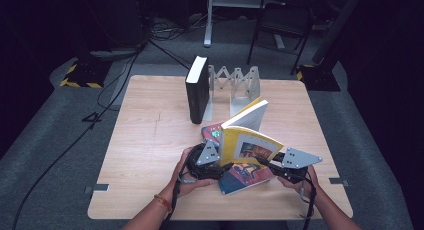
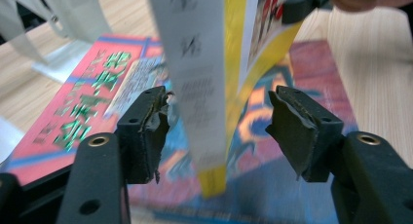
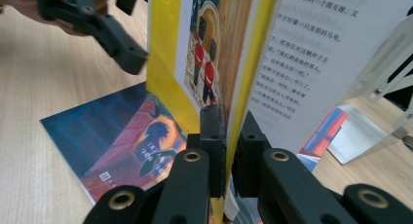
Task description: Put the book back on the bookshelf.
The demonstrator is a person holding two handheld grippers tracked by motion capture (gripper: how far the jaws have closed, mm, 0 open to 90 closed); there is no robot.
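A yellow book (image 1: pixel 247 145) stands half open on its lower edge near the table's front. My right gripper (image 1: pixel 263 161) is shut on its yellow cover (image 3: pixel 165 48), the jaws (image 3: pixel 229 141) pinching the lower edge of the cover. My left gripper (image 1: pixel 222 165) is open, its jaws (image 2: pixel 219 131) on either side of the book's lower corner (image 2: pixel 214 180). The left pad sits right at the white pages; the right pad stands clear of the cover. A red and blue book (image 1: pixel 242 179) lies flat under the yellow one (image 2: pixel 92 87) (image 3: pixel 122 141).
A thick black book (image 1: pixel 196 90) stands upright against a grey folding book rack (image 1: pixel 235 85) at the back of the wooden table (image 1: pixel 150 140). The rack's white base (image 3: pixel 360 136) lies close behind the yellow book. A chair (image 1: pixel 280 25) and cables lie on the floor beyond.
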